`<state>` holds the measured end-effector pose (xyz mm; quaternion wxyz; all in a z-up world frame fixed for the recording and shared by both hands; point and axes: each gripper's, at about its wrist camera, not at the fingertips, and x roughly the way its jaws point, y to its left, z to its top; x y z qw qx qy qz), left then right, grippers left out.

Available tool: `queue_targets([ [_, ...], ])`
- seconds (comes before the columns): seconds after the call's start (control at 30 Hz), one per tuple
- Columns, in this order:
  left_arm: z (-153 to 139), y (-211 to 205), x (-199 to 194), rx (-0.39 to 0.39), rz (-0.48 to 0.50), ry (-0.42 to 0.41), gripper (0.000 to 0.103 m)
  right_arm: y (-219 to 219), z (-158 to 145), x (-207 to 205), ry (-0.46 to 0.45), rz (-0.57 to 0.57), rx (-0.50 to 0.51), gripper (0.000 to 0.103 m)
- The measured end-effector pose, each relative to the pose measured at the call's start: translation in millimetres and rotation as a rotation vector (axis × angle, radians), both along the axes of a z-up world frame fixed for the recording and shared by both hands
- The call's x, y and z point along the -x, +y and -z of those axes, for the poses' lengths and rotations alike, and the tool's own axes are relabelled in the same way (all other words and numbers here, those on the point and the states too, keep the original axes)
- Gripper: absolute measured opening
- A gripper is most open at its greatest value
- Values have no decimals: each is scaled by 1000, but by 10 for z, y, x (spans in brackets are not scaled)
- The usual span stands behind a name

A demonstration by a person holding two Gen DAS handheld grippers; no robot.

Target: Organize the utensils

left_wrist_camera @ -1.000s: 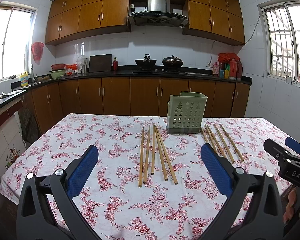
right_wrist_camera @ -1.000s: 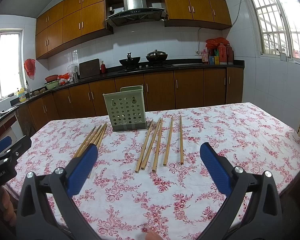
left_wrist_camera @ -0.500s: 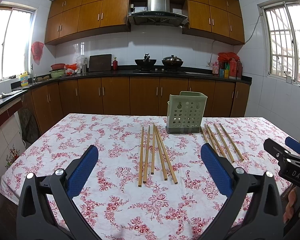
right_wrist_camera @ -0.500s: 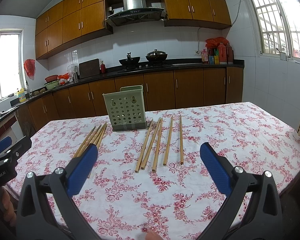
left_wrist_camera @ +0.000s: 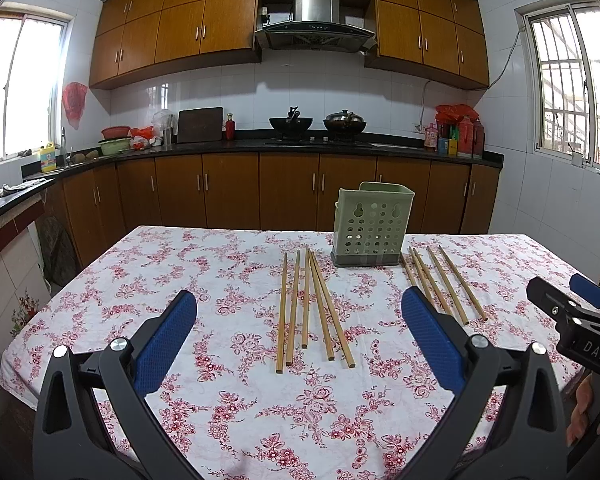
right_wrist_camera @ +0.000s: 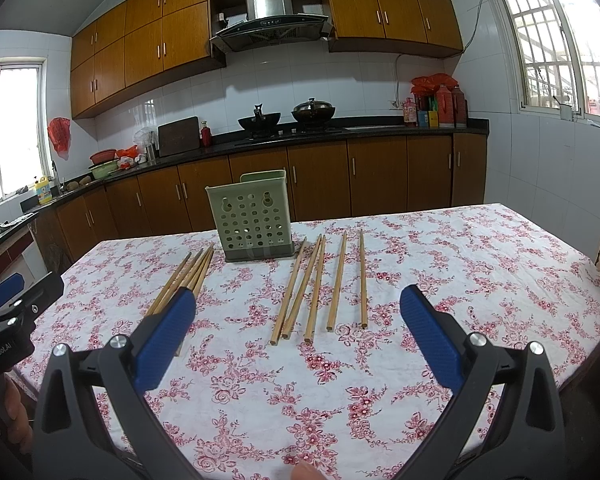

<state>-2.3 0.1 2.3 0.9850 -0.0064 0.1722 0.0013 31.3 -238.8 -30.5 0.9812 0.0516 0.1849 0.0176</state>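
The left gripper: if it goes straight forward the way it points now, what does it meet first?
Probably the left group of chopsticks on the tablecloth: they lie directly ahead between the open fingers of the left gripper. Its height above the cloth is unclear.

black plastic tool (left_wrist_camera: 298,330) — blue ribbed pads (left_wrist_camera: 166,346), silver screws.

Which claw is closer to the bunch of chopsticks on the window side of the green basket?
The right. Those chopsticks lie straight ahead of the right claw; from the left claw they sit off to its right, past the basket.
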Motion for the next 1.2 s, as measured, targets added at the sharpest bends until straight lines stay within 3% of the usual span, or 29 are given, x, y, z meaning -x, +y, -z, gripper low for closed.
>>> queue_targets([
  [0.27, -17, 7, 14, 0, 1, 4, 101, 1, 18, -24, 8, 2, 4, 99],
  [0.43, 50, 51, -81, 13, -47, 37, 101, -65, 100, -168, 71, 23, 11, 99],
  [0.63, 214, 454, -495, 91, -135, 196, 101, -273, 274, -570, 234, 92, -14, 99],
  [0.73, 318, 661, -616, 169, -148, 268, 101, -402, 364, -795, 312, 122, -45, 90],
  [0.83, 392, 771, -723, 194, -153, 320, 101, -523, 485, -1058, 404, 138, -97, 76],
  [1.07, 510, 748, -1053, 120, -129, 404, 101, -704, 785, -1627, 539, 151, -172, 36],
  [1.2, 554, 738, -1236, 105, -112, 421, 101, -699, 904, -1853, 571, 149, -153, 29],
])
